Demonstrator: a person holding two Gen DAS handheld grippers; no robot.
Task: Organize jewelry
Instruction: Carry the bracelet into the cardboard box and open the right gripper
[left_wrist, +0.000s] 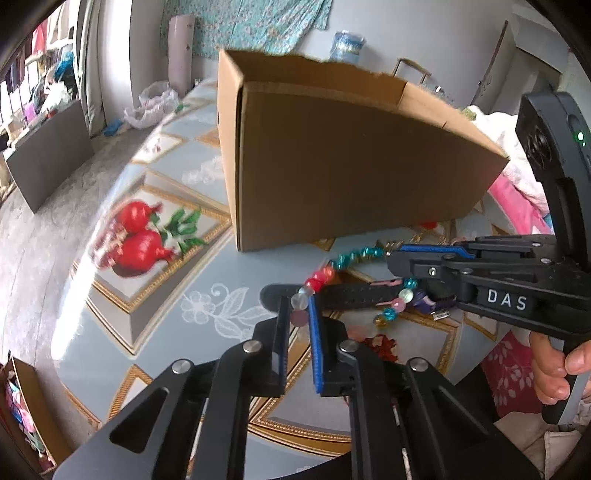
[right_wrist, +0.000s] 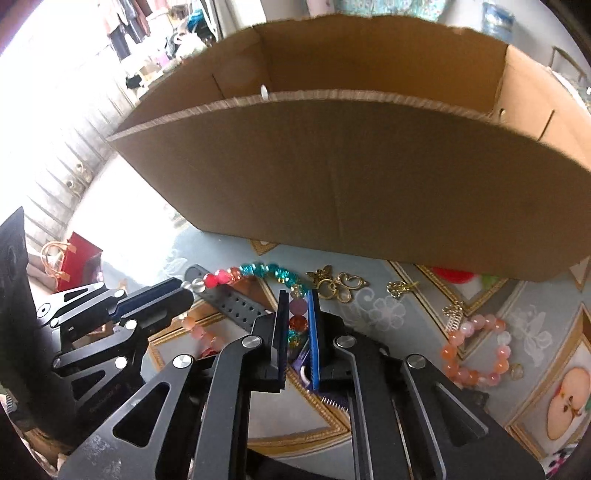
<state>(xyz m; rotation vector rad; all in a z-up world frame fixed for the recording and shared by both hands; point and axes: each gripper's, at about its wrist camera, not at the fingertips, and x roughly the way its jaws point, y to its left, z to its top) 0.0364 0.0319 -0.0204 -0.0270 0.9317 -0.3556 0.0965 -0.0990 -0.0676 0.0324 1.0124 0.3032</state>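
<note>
- Left wrist view: the left gripper (left_wrist: 300, 306) has its jaws drawn close onto the bead bracelet (left_wrist: 320, 277), pinching a clear and a pink bead at the finger ends. The strand runs on through red beads to teal ones, towards the right gripper (left_wrist: 391, 260), which enters from the right edge, held by a hand (left_wrist: 554, 369). The strand's teal end seems to meet that gripper's tip, though blur hides the contact. A black perforated strap (left_wrist: 347, 297) lies under the strand on the patterned tablecloth (left_wrist: 207, 266). The cardboard box (left_wrist: 351, 162) stands just behind, open at the top.
- Right wrist view: the right gripper (right_wrist: 298, 325) is clamped on the same bracelet (right_wrist: 258, 271); purple, red and teal beads sit between its pads. The left gripper (right_wrist: 186, 291) holds the strand's other end, at the clear beads. Near the box wall (right_wrist: 332, 184) lie gold charms (right_wrist: 338, 284); a peach bead bracelet (right_wrist: 476, 350) rests towards the cloth's right edge.
</note>
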